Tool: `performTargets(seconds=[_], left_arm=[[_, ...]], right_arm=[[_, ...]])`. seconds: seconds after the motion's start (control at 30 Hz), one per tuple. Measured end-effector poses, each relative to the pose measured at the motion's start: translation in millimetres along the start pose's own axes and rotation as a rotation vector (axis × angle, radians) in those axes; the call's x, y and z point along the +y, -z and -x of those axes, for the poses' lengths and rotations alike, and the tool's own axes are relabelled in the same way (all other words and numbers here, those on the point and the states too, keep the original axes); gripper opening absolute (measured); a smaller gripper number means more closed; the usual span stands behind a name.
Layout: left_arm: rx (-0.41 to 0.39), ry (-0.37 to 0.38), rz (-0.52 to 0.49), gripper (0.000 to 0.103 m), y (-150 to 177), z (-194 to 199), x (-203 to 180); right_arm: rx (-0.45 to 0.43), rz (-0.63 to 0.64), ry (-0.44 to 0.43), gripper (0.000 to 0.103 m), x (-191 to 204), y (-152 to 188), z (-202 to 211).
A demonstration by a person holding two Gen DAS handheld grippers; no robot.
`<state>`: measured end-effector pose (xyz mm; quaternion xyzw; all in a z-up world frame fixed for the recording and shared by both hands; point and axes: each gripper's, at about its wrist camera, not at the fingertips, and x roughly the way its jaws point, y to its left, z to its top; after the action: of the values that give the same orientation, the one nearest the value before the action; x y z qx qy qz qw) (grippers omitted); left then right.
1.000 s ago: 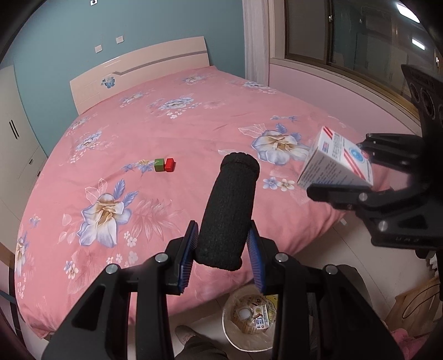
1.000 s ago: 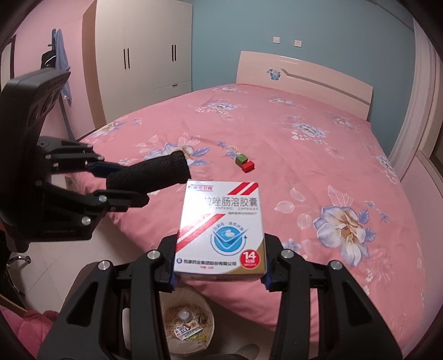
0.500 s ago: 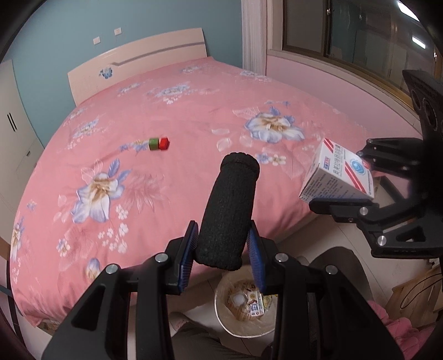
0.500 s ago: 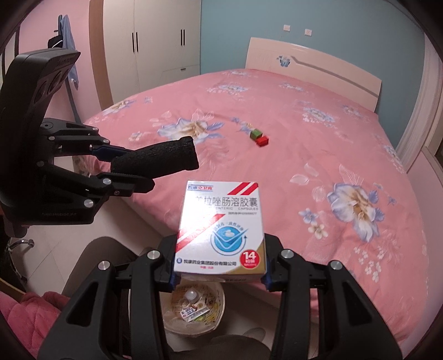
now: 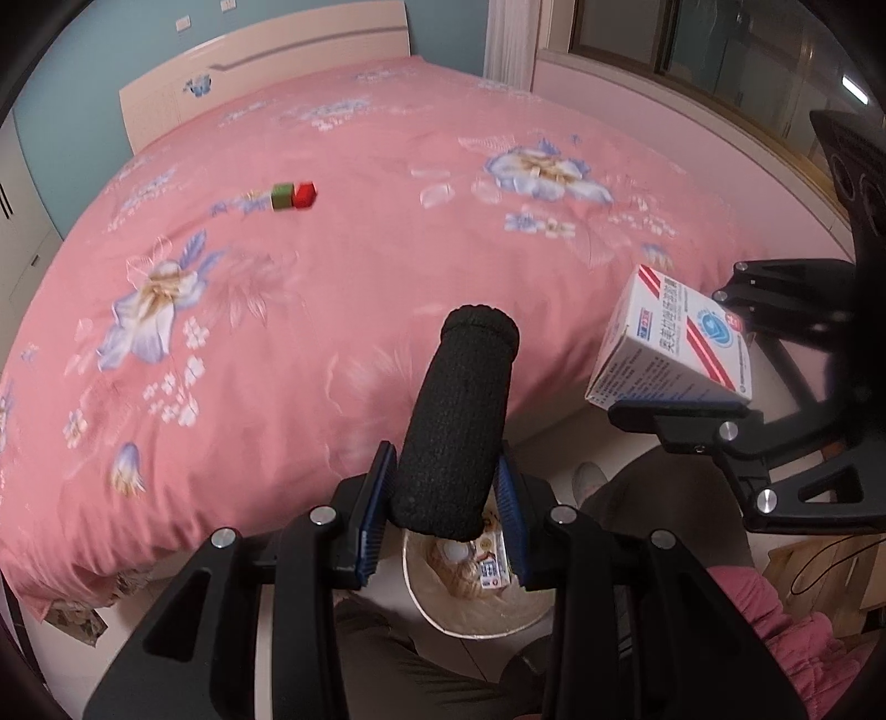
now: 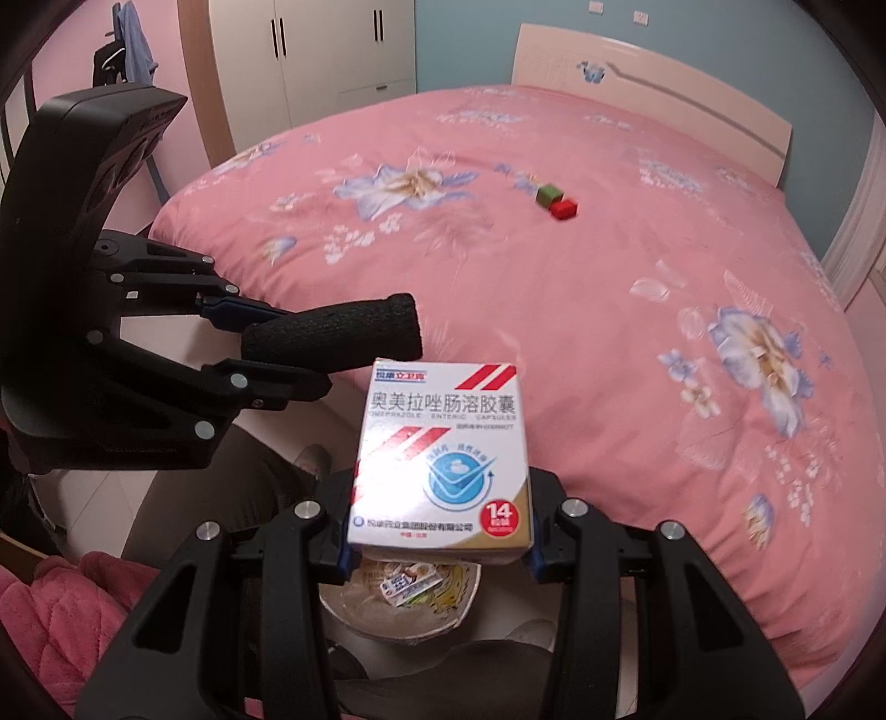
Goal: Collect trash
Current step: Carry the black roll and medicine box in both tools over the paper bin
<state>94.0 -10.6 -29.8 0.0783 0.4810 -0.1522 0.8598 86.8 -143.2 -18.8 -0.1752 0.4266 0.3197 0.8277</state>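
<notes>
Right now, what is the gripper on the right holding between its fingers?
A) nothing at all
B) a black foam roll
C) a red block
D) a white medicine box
D: the right gripper is clamped on the white medicine box, while the black foam roll sits in the left gripper.

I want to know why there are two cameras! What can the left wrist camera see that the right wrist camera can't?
Only the left wrist view shows the window.

Only the right wrist view shows the wardrobe, the blue clothes hanging beside it, and the printed front of the medicine box.

Both show the pink bed, the green block and red block on it, the trash bin on the floor, the left gripper shut on the black foam tube, and the right gripper shut on the box.
</notes>
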Motion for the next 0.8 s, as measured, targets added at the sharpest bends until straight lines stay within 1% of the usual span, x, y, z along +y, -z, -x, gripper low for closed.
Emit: performTargets(seconds=[0.4, 0.8], left_arm=[[0.102, 0.026, 0.011, 0.038, 21, -42, -3], [0.2, 0.071, 0.026, 0.038, 43, -82, -9]], right_arm=[[0.104, -0.015, -0.046, 0.044, 6, 25, -44], [0.192, -0.025, -0.088, 0.044, 13, 47, -81]])
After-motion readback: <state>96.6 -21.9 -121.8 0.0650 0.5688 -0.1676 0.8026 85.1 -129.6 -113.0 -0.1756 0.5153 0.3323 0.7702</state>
